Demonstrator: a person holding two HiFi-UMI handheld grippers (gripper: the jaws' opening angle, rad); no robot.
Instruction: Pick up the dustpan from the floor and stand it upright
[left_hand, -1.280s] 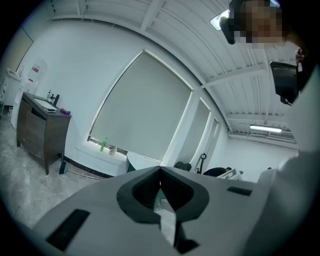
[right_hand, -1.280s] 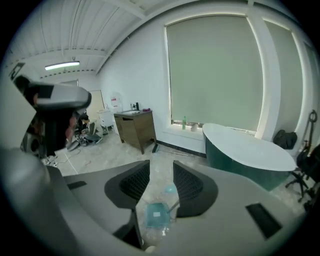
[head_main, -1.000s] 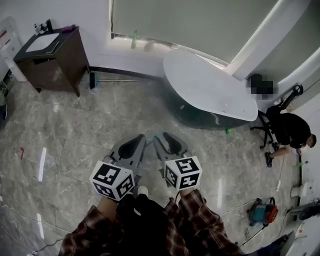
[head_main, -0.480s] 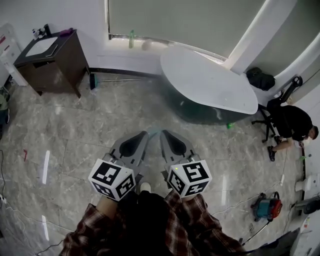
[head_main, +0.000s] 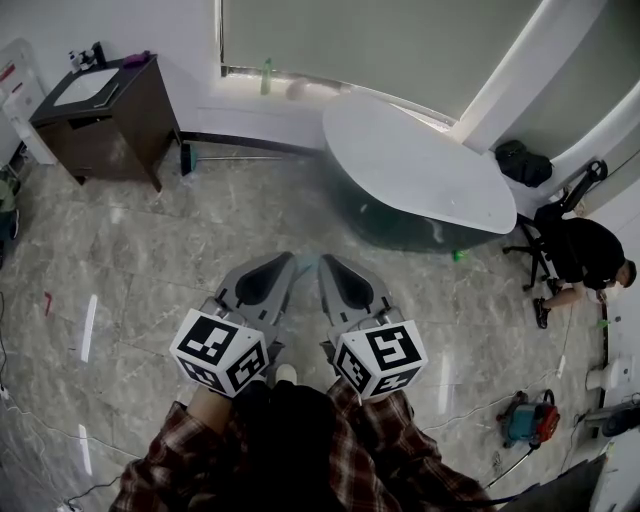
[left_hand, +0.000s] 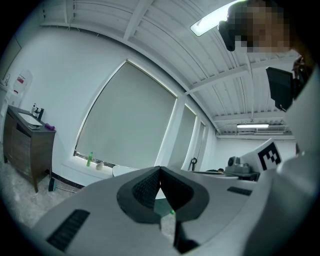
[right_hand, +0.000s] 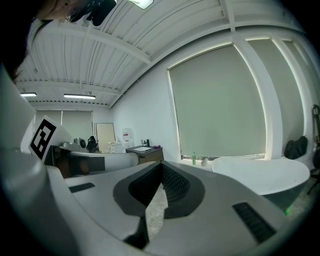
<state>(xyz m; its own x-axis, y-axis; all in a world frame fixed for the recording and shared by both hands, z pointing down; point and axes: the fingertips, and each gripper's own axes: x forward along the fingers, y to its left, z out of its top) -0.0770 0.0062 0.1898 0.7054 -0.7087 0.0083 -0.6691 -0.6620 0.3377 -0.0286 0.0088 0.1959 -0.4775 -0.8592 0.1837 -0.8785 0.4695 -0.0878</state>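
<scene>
A long-handled dustpan (head_main: 186, 158) with a dark teal head lies flat on the floor by the far wall, beside the cabinet, its thin handle pointing right. It also shows small in the left gripper view as the dustpan (left_hand: 51, 184) at the cabinet's foot. Both grippers hover close to the person's body, far from it, side by side and pointing toward the wall. My left gripper (head_main: 293, 263) is shut with nothing between its jaws. My right gripper (head_main: 322, 262) is shut and empty too.
A dark wooden cabinet (head_main: 100, 120) stands at the back left. A white oval table (head_main: 420, 170) fills the back centre-right. A person (head_main: 585, 255) crouches by an office chair (head_main: 535, 245) at the right. A red and teal machine (head_main: 525, 420) sits on the floor at the lower right.
The right gripper's jaws have closed on nothing. Both grippers have risen a little toward the head camera.
</scene>
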